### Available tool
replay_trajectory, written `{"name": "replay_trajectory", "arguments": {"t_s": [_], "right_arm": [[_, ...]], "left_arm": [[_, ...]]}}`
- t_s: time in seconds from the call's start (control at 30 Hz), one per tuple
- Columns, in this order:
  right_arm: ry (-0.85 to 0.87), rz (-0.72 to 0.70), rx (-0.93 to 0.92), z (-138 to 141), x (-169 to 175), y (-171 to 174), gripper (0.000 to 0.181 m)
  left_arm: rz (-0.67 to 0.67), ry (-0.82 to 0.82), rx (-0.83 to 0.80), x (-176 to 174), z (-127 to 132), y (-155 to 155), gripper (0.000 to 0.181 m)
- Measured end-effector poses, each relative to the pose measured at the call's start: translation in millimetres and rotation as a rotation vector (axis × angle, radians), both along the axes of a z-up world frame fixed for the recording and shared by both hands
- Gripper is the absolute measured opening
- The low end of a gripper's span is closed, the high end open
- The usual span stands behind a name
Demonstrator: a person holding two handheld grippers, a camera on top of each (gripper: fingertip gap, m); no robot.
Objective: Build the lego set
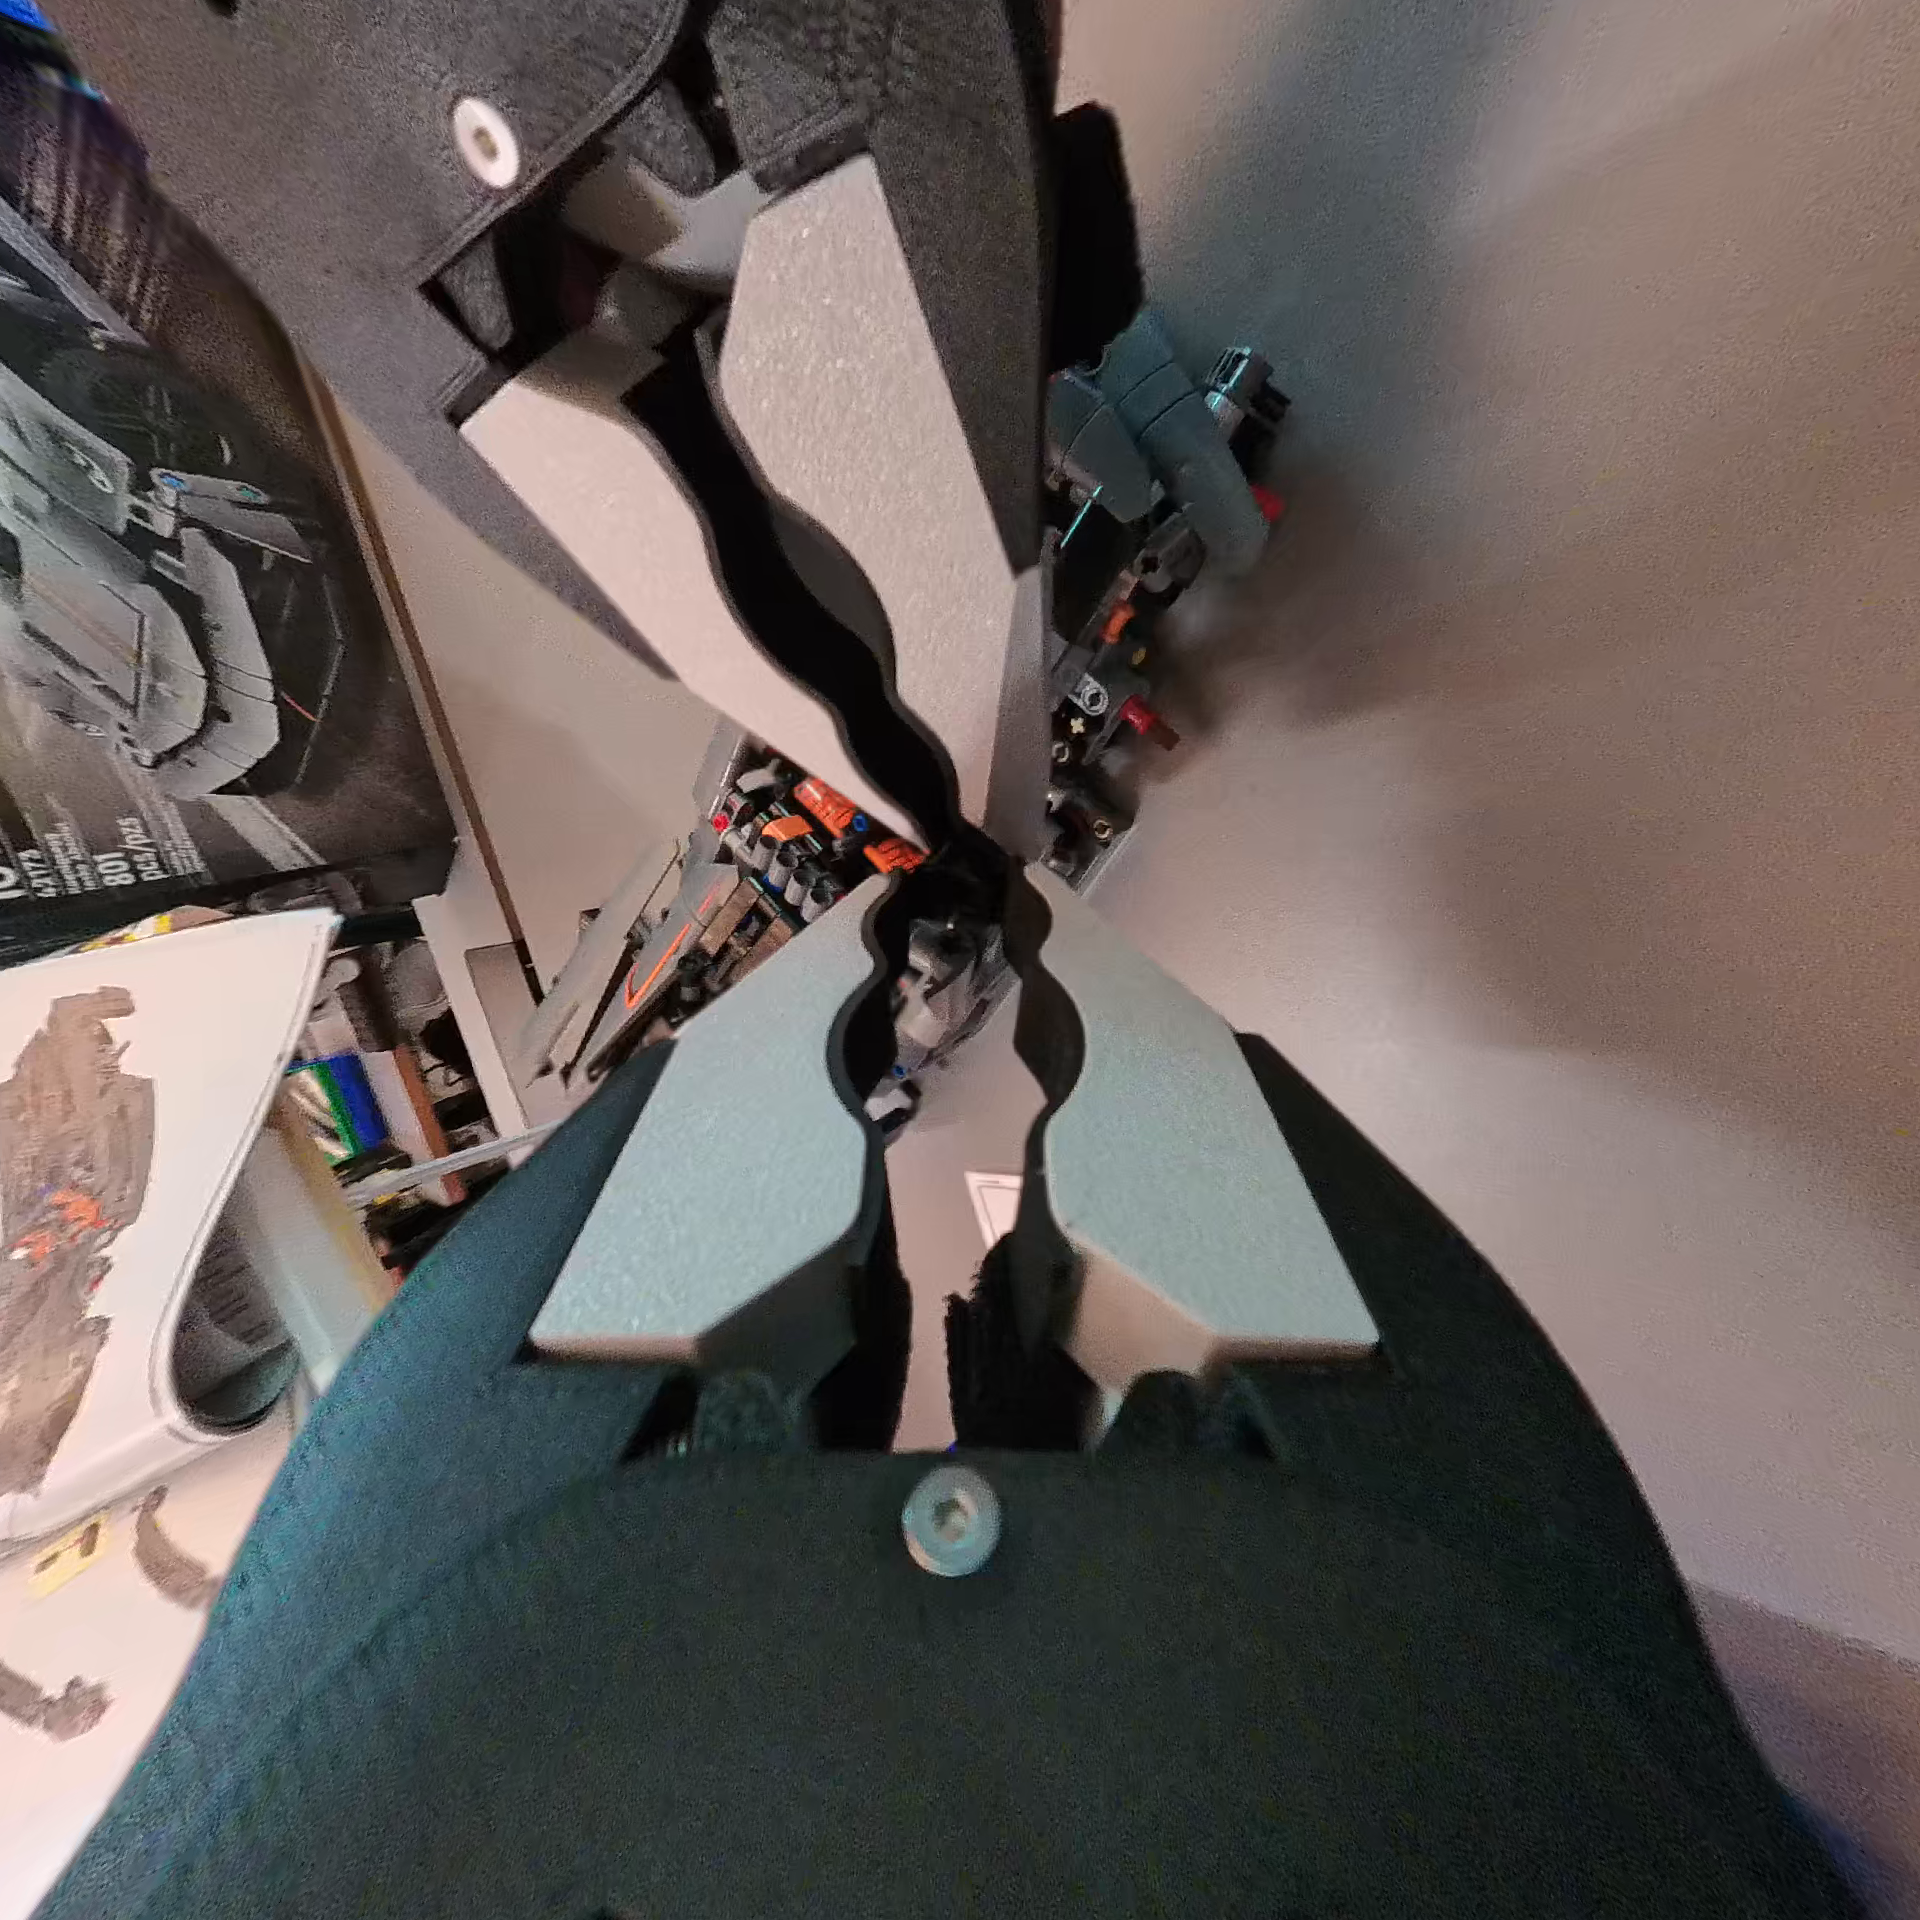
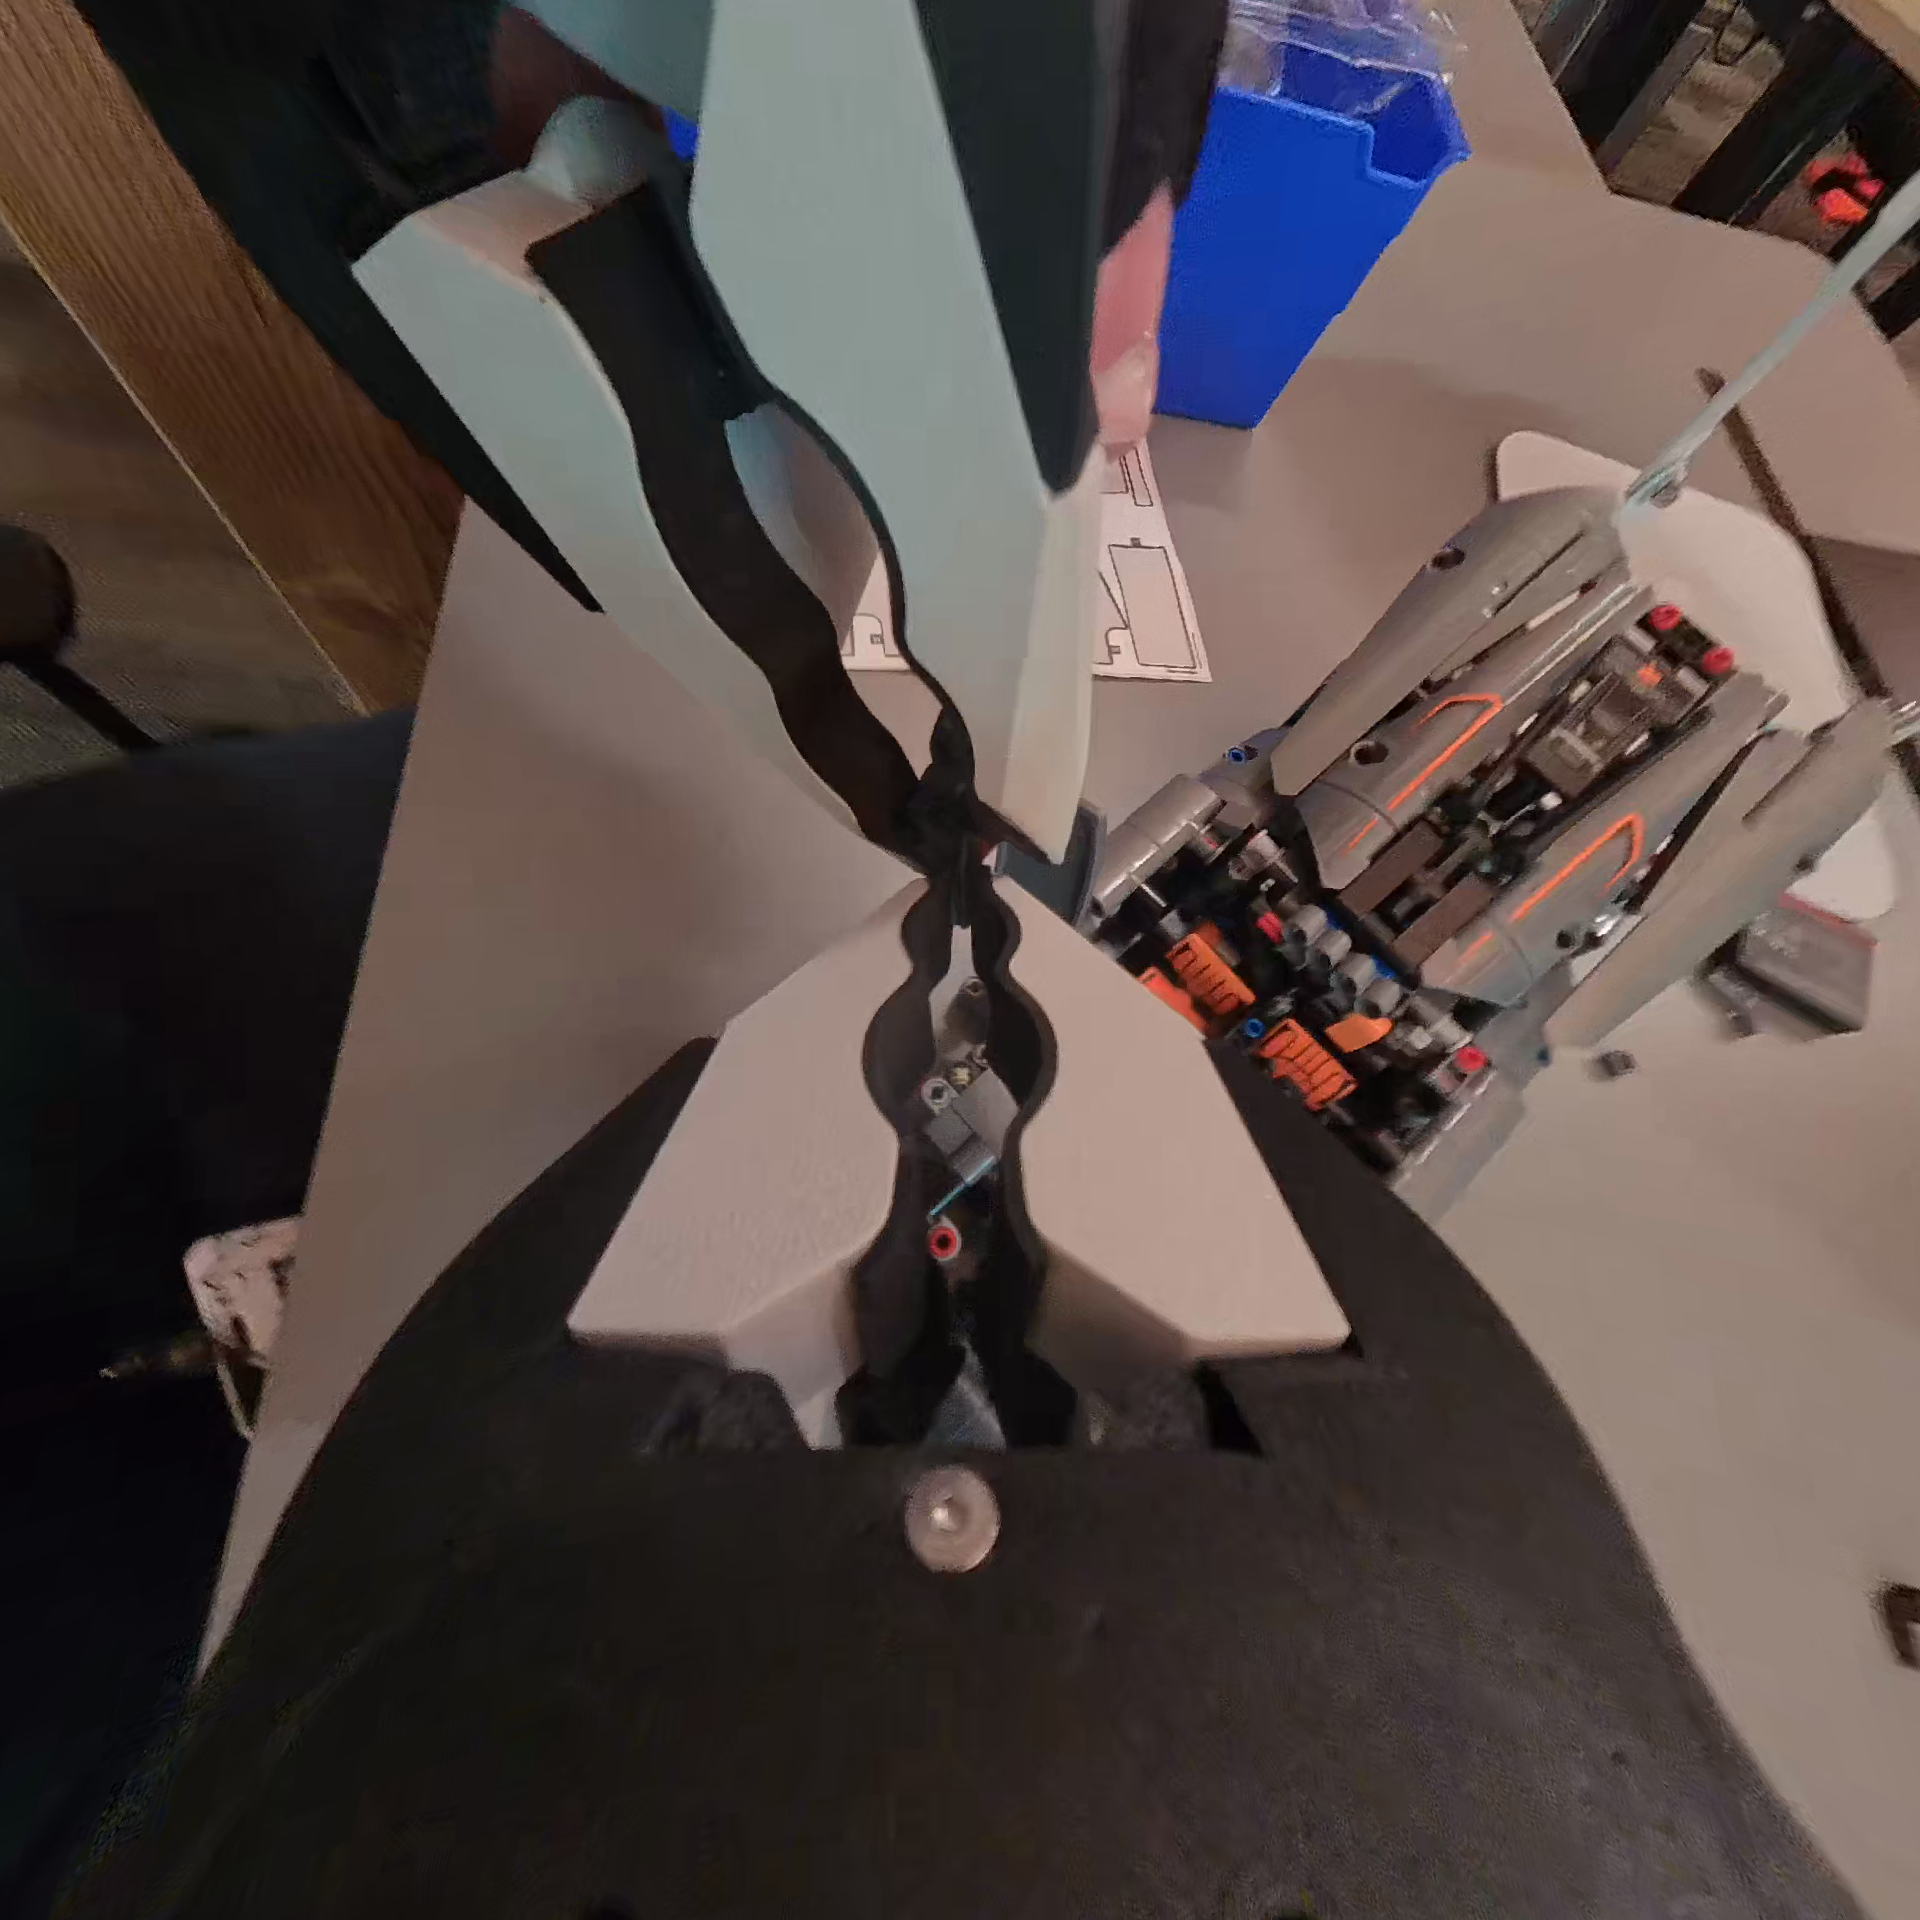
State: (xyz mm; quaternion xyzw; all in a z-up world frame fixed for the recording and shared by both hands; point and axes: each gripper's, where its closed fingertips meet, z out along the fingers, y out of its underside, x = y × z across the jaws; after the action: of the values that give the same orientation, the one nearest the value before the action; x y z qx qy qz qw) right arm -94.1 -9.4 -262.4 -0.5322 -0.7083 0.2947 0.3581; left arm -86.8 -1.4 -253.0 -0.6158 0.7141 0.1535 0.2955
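Both tongs meet tip to tip: right tongs (image 2: 961,914) pinch a grey sub-assembly (image 2: 961,1112); left tongs (image 1: 951,904) grip its end. Step: joining; next, steady press.

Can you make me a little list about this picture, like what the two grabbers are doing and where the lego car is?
left gripper: jaws closed on a small grey lego sub-assembly
right gripper: jaws closed on the same piece, tip to tip with the left
lego car: grey with orange stripes, on the table, part-built
instruction booklet: open, left side
blue bin: behind the car
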Motion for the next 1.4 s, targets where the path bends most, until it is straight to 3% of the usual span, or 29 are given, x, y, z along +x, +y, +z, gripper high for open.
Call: {"name": "replay_trajectory", "arguments": {"t_s": [0.1, 0.27, 0.6, 0.7, 0.87, 1.1, 1.17, 1.4], "right_arm": [[0.033, -0.031, -0.09, -3, 0, -1, 0.002], [0.03, -0.069, 0.032, -6, 1, 6, 0.001], [0.002, -0.123, 0.011, 6, 30, 23, 0.001], [-0.003, -0.161, 0.044, 10, 50, 34, 0.001], [-0.029, -0.257, 0.04, 6, 92, 57, 0.001], [-0.179, -0.404, -0.046, -34, 139, 87, 0.002], [-0.197, -0.398, -0.113, -44, 143, 81, 0.002], [-0.329, -0.388, -0.28, -77, 155, 67, 0.002]], "left_arm": [[0.006, -0.055, -0.039, 2, 1, 0, 0.015], [-0.003, -0.079, -0.06, 5, 8, 2, 0.015], [0.002, -0.029, -0.026, 0, -2, 2, 0.019], [0.023, 0.02, 0.022, -4, -7, 2, 0.036], [0.081, -0.071, 0.075, -7, 0, -2, 0.048], [0.216, -0.204, 0.183, -16, 10, 0, 0.047], [0.255, -0.216, 0.208, -20, 10, 2, 0.049], [0.381, -0.482, 0.133, -9, 10, 4, 0.048]]}}
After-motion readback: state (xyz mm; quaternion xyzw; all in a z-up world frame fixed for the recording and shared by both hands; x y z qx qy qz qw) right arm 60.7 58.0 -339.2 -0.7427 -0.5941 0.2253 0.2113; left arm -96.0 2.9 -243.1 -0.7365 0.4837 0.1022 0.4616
